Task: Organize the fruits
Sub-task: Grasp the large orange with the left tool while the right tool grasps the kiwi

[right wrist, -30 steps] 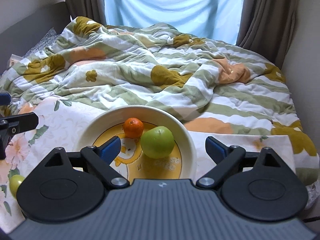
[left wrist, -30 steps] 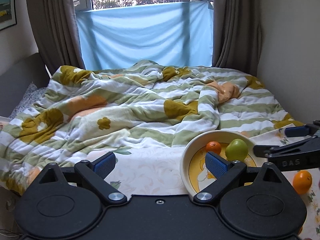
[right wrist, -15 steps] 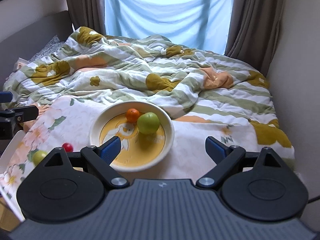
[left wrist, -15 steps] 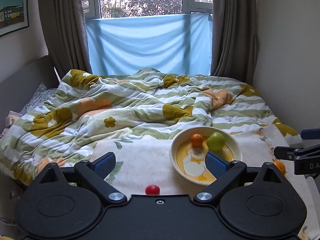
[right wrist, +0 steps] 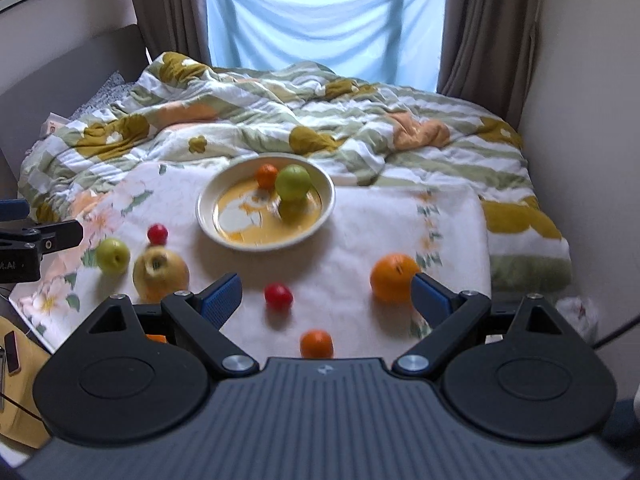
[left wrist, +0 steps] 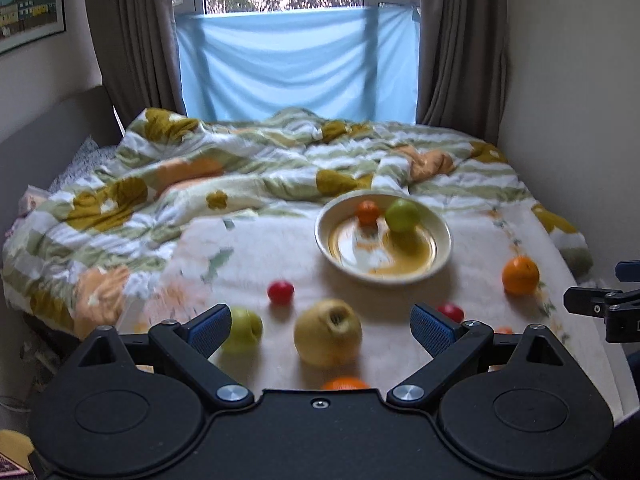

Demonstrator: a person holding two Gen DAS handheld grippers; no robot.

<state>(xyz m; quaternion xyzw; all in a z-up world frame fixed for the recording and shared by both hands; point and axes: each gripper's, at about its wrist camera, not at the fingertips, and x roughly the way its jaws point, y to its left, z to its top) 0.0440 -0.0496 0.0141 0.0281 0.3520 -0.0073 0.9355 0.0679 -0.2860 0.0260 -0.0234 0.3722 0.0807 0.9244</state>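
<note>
Nearest the cameras, the left gripper point(left wrist: 320, 324) and the right gripper point(right wrist: 326, 296) both hang over the near edge of a flowered cloth point(right wrist: 360, 240) on the bed, each with its fingers spread wide and holding nothing. Close below them lie a small orange point(right wrist: 316, 343), a red fruit point(right wrist: 278, 295), a large yellowish apple point(left wrist: 327, 332) and a small green apple point(left wrist: 243, 326). A little farther out sit a big orange point(right wrist: 394, 278) to the right and a second red fruit point(left wrist: 280, 291) to the left. Beyond these stands a bowl point(right wrist: 208, 216) holding a green apple point(right wrist: 293, 182) and a little orange point(right wrist: 267, 175), touching. Behind lies a rumpled quilt point(right wrist: 280, 120), then a blue curtain point(right wrist: 320, 20).
</note>
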